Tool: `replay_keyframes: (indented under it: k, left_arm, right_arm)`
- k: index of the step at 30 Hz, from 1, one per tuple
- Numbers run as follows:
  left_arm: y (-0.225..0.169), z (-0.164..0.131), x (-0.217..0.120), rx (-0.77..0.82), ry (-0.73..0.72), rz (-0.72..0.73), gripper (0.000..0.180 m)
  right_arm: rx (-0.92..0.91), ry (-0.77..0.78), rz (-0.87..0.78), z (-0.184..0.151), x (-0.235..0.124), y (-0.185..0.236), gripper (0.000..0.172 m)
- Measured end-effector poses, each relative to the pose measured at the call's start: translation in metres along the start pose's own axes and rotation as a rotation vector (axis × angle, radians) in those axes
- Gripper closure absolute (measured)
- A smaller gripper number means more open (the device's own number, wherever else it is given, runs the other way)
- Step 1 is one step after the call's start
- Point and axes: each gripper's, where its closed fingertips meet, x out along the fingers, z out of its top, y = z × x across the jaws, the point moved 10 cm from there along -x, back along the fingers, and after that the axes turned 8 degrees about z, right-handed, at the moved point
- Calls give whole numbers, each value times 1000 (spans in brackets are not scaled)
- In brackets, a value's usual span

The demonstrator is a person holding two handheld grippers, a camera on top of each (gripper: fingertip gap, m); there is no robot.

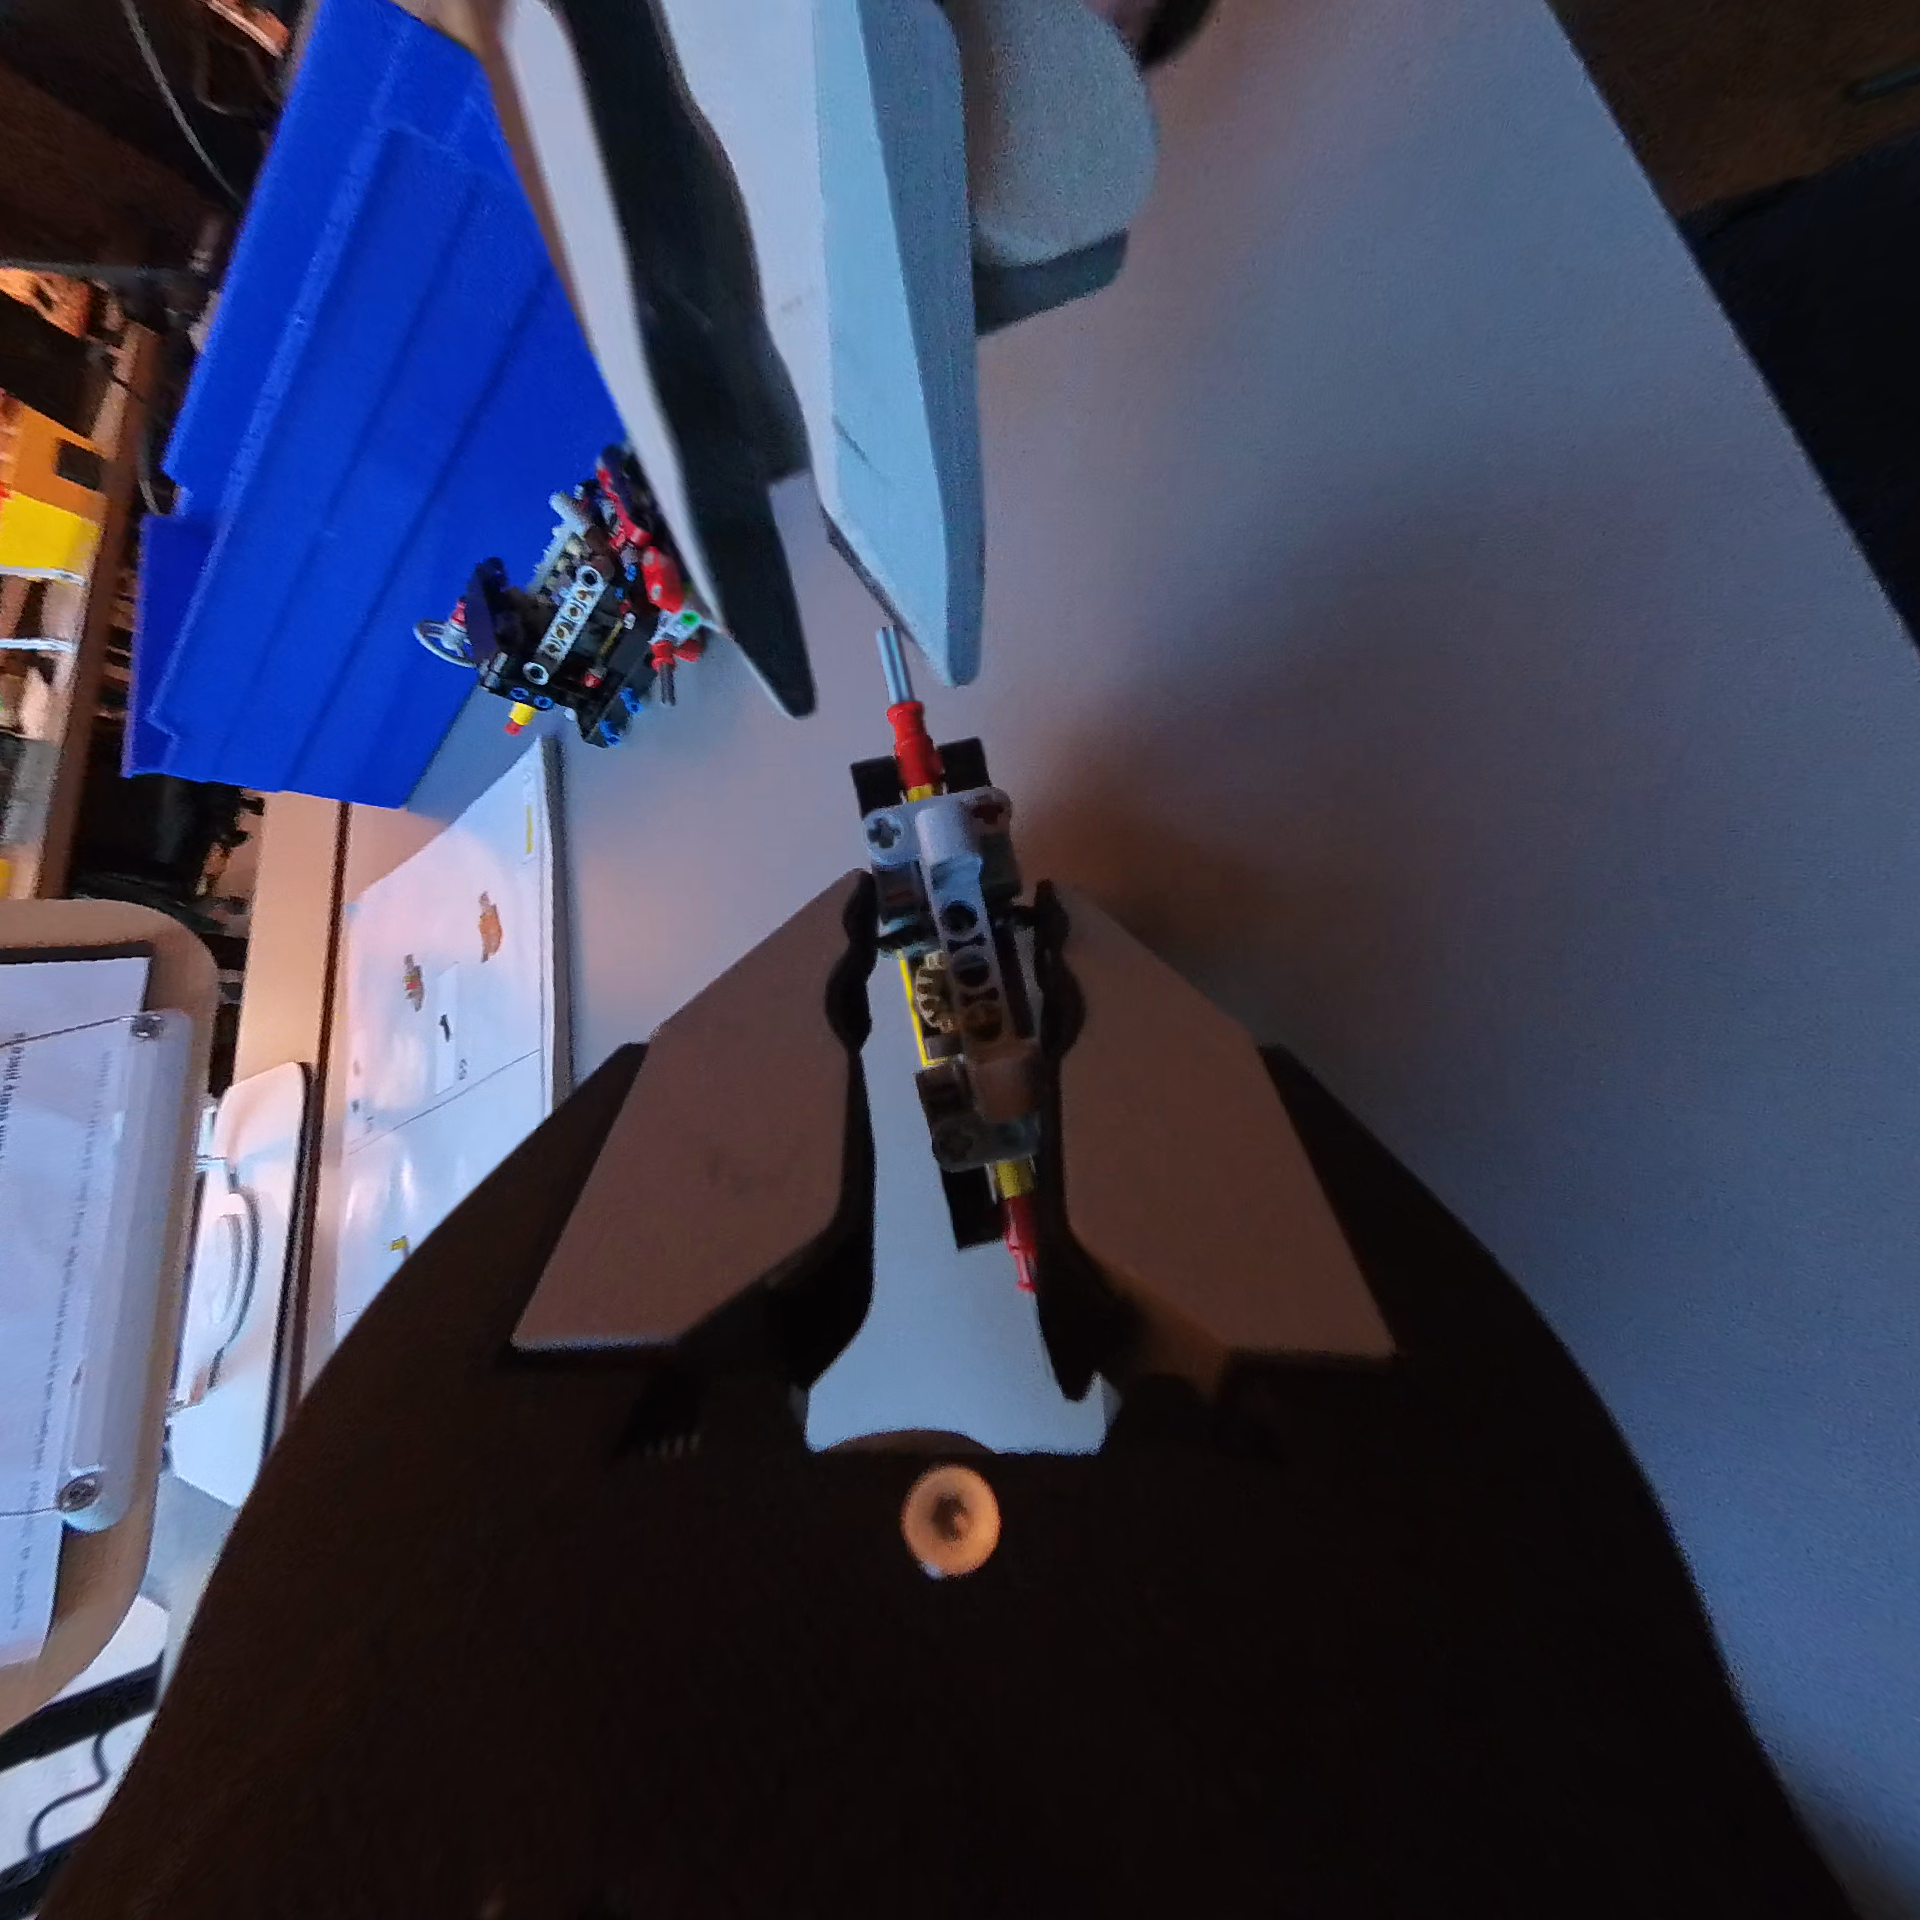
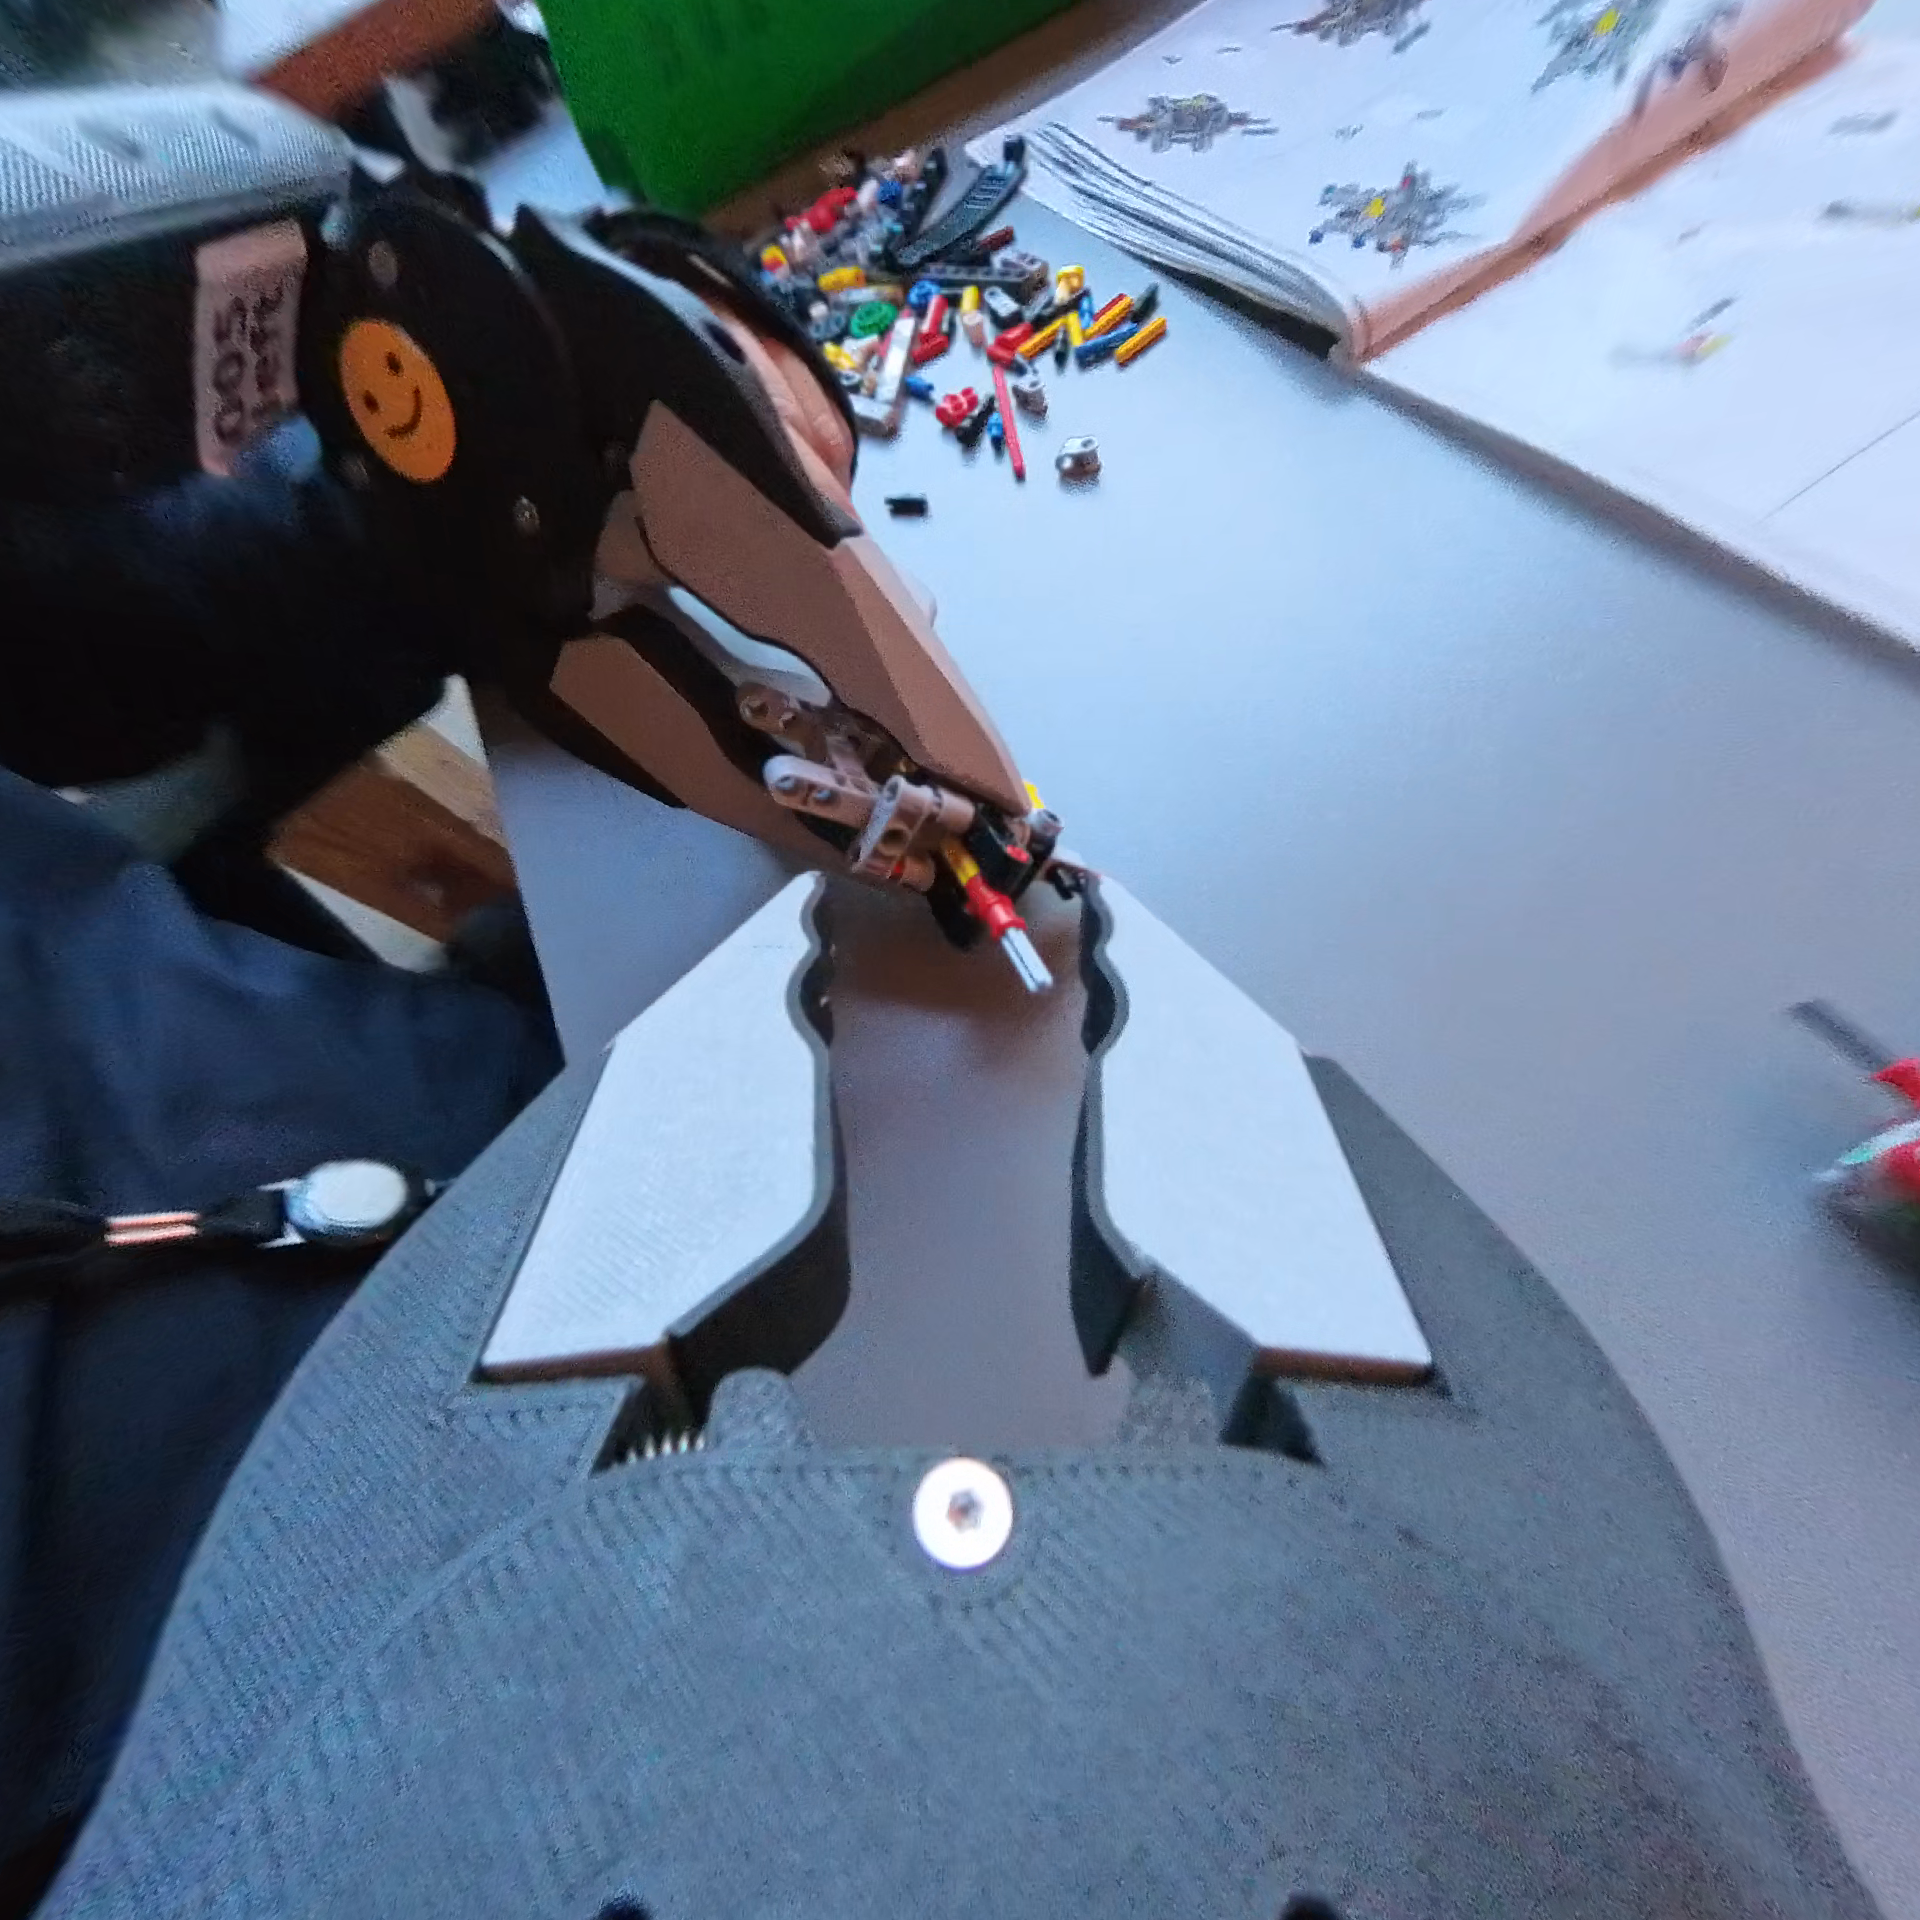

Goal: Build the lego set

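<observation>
My left gripper [image 1: 951, 914] is shut on a small brick assembly [image 1: 940, 831] of grey beams, black parts and a yellow bar, held above the grey table [image 1: 1351, 727]. A red bush with a grey axle [image 1: 891, 655] sticks out of the assembly's far end. My right gripper [image 2: 956, 925] is open. The grey axle tip [image 2: 1029, 961] lies between its fingers, nearer the right one, and neither pad presses on it. In the right wrist view the left gripper [image 2: 935, 821] comes in from the left with the assembly [image 2: 904, 821]. The right gripper also shows in the left wrist view [image 1: 878, 681].
A blue bin [image 1: 343, 416] and a second built model [image 1: 582, 613] stand at the far left, by an instruction sheet [image 1: 457, 987]. A pile of loose pieces [image 2: 956, 312], a green bin [image 2: 748, 73] and an open instruction book [image 2: 1455, 156] lie ahead. A red part [image 2: 1881, 1153] lies right. The tips of both grippers are at nearly the same place.
</observation>
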Motion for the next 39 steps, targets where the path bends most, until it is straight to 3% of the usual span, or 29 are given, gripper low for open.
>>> replay_keyframes:
  k: [4,8,16,21,30,39]
  left_arm:
    - [-3,-1,0,24,-3,95,153]
    - [-8,-1,3,49,22,167,153]
    - [-13,3,5,70,33,253,153]
    - [-17,5,7,82,47,293,153]
    - [-19,6,13,69,113,328,154]
    - [-21,8,15,65,142,351,154]
  right_arm:
    - [123,-108,94,-13,8,-7,126]
    - [188,-186,72,-19,15,-10,126]
    - [176,-235,3,-21,20,-4,139]
    - [216,-276,35,-21,19,-6,136]
    - [125,-220,-93,-19,24,-1,139]
    - [129,-212,-92,-19,25,-2,140]
